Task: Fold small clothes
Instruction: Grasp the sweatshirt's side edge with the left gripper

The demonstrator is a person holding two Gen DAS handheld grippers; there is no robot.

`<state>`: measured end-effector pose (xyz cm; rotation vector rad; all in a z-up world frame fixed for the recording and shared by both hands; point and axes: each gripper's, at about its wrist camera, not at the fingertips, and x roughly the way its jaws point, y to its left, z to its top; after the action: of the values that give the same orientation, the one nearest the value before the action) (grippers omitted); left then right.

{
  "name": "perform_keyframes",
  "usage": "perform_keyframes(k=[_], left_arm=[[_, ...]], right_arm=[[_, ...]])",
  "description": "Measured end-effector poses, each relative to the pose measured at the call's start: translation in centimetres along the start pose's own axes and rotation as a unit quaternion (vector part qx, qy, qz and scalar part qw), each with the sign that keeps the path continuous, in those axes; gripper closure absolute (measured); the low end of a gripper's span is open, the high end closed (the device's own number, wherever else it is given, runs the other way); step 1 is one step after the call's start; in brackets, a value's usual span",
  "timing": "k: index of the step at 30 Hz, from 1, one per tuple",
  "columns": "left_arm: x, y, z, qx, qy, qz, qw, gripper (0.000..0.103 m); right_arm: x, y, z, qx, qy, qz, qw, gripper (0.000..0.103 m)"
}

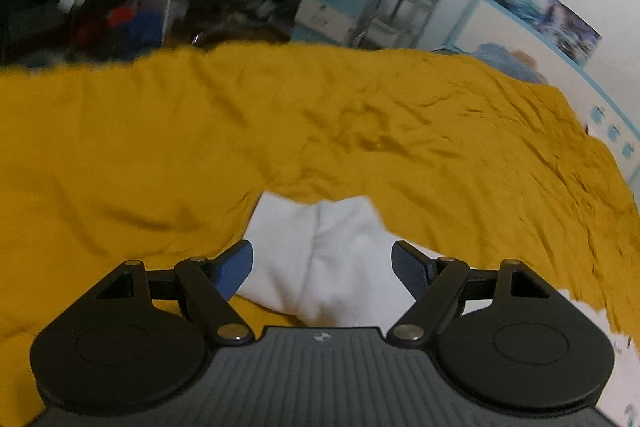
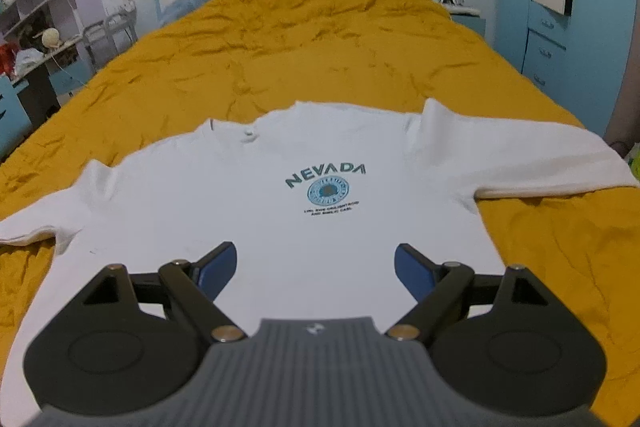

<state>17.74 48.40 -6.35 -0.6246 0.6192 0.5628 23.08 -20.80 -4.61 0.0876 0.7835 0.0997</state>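
Left wrist view: the left gripper hung with jaws wide and empty over a sleeve end of the white T-shirt; placed, it seemed, to take that edge.

Right wrist view: the right gripper stood equally wide, holding nothing, near the hem; the shirt lay flat, print up, on the yellow bedspread, spread for folding.

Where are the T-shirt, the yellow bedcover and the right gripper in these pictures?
T-shirt (image 2: pixel 320 147): right wrist view, on the white chest above the NEVADA print.
Bedcover (image 2: pixel 300 39): right wrist view, on the wrinkled yellow cloth beyond the collar.
Right gripper (image 2: pixel 315 269): right wrist view, midway between the blue fingertips, which stand open.
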Motion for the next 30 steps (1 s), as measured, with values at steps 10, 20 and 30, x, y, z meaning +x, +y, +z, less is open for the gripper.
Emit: perform_keyframes(k=[10, 20, 30], left_arm=[[3.7, 2.6, -0.5, -0.036, 0.015, 0.030, 0.9988, 0.013], [0.7, -1.3, -0.1, -0.013, -0.019, -0.003, 0.9997, 0.084], [-9.9, -19.7, -1.4, 0.136, -0.084, -0.118, 0.9801, 0.085]], right_arm=[[1.2, 3.0, 0.0, -0.032, 0.018, 0.030, 0.999, 0.021], [1.4, 3.8, 0.4, -0.050, 0.015, 0.026, 0.998, 0.021], [0.2, 2.8, 1.0, -0.049, 0.001, 0.054, 0.997, 0.021]])
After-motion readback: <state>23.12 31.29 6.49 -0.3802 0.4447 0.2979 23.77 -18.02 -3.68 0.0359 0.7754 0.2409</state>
